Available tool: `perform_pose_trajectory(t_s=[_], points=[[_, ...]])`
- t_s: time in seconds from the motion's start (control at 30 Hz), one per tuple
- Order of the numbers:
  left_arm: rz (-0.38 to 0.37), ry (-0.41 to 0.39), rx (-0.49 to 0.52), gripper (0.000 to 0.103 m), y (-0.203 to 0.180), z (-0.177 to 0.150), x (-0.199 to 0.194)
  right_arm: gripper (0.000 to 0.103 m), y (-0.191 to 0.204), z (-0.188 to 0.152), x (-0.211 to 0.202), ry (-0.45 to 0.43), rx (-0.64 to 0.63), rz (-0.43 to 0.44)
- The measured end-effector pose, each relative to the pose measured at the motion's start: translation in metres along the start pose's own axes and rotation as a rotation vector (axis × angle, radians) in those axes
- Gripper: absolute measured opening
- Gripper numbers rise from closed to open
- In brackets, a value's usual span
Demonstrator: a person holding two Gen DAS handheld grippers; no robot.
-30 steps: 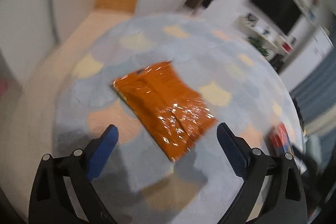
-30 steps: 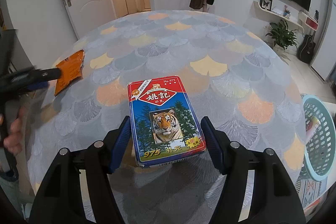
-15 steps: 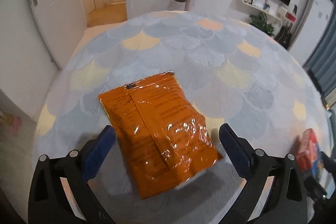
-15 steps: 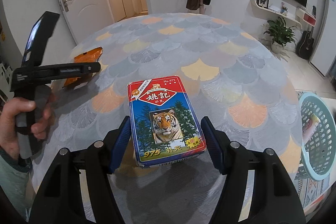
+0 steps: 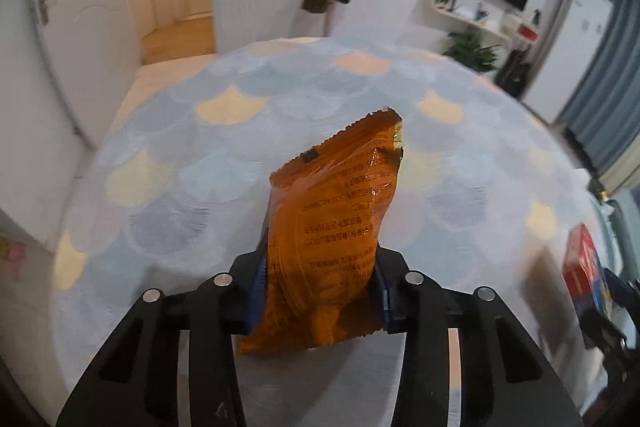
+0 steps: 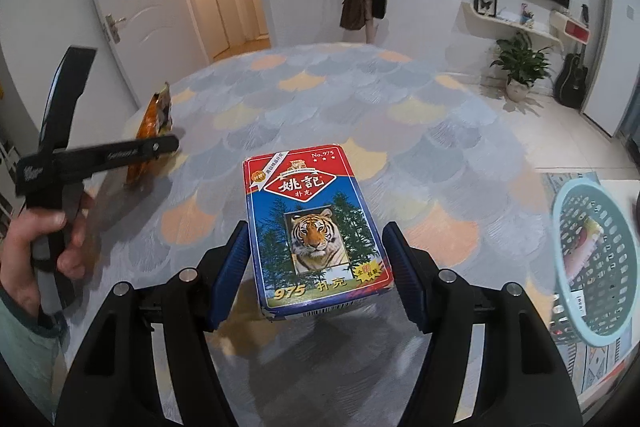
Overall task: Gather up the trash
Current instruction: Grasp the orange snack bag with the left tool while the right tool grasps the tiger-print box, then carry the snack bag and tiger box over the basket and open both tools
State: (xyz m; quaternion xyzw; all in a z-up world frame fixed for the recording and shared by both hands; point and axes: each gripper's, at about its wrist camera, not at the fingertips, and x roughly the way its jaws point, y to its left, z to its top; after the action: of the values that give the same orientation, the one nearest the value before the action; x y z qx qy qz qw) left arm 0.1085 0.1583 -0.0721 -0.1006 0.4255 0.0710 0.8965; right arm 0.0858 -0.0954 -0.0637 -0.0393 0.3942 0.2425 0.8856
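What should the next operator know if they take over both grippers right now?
Left gripper: fingers closing on the crinkly orange plastic snack packet, which stands between them.
Right gripper: fingers flank the red-and-blue tiger-print card box; contact unclear.
Light blue plastic basket sits off the patterned round table, to the right, with some trash already inside.
Left: carry both items to the basket and drop them.

"No.975", "975" on card box (image 6: 316, 235)
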Motion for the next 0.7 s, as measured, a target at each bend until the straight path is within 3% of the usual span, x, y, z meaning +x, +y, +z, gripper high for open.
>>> perform_pose_trajectory(t_s=[0.13, 0.3, 0.7], points=[[-0.09, -0.036, 0.03, 0.039, -0.022, 0.006, -0.012, 0.063, -0.014, 0.01, -0.012, -0.046, 0.019, -0.051], [-0.198, -0.059, 0.116, 0.039, -0.078, 0.019, -0.026, 0.063, -0.046, 0.021, -0.035, -0.11, 0.073, -0.101], [-0.427, -0.034, 0.376, 0.039, -0.261, 0.039, -0.012, 0.063, -0.167, 0.022, -0.081, -0.205, 0.277, -0.312]])
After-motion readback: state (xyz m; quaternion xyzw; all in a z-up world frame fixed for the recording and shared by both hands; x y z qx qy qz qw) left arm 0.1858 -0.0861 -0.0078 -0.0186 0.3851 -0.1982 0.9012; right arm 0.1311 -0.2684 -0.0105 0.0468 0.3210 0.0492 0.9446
